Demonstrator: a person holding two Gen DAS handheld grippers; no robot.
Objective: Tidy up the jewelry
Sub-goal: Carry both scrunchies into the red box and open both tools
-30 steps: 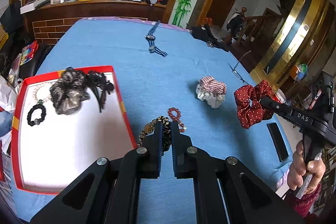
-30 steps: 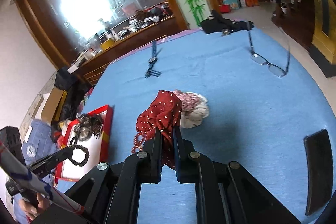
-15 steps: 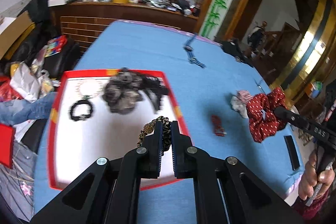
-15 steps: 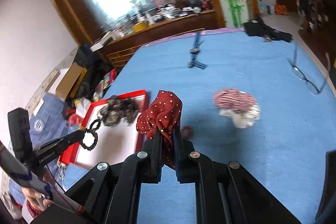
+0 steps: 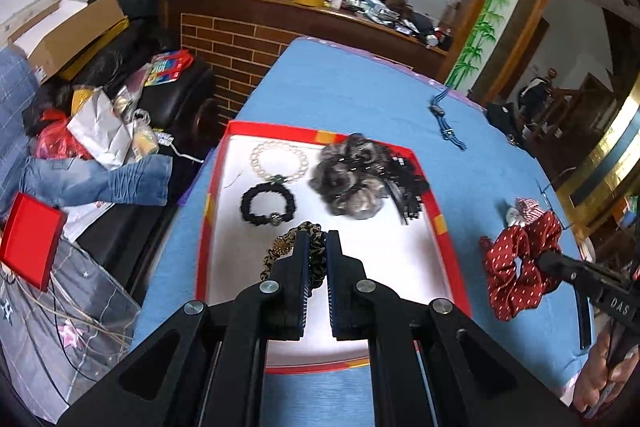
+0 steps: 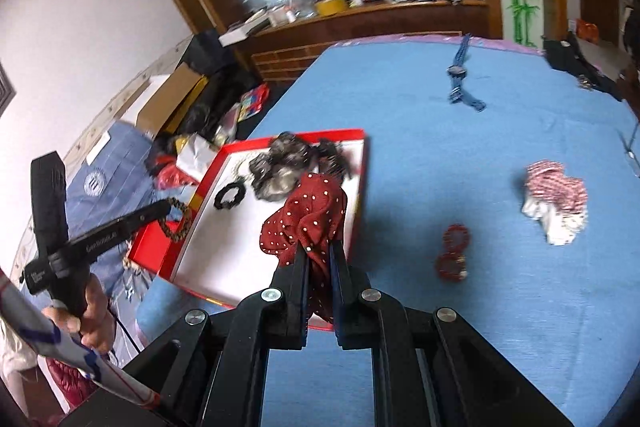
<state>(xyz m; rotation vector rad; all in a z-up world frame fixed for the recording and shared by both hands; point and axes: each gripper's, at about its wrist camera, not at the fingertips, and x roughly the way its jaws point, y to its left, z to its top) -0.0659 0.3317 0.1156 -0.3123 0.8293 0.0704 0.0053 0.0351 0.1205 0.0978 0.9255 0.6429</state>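
My left gripper is shut on a leopard-print scrunchie and holds it above the white floor of the red-rimmed tray. The tray holds a pearl bracelet, a black scrunchie and a grey-black scrunchie pile. My right gripper is shut on a red polka-dot scrunchie, held over the tray's right rim; the scrunchie also shows in the left wrist view. A red bead bracelet and a striped scrunchie lie on the blue table.
A blue strap item lies at the table's far side, glasses at the right edge. Clutter, boxes and bags fill the floor left of the table. A wooden counter stands behind.
Both grippers moved left toward the tray, each carrying its scrunchie. The left gripper went from over the blue cloth to over the tray; the right one reached the tray's right rim.
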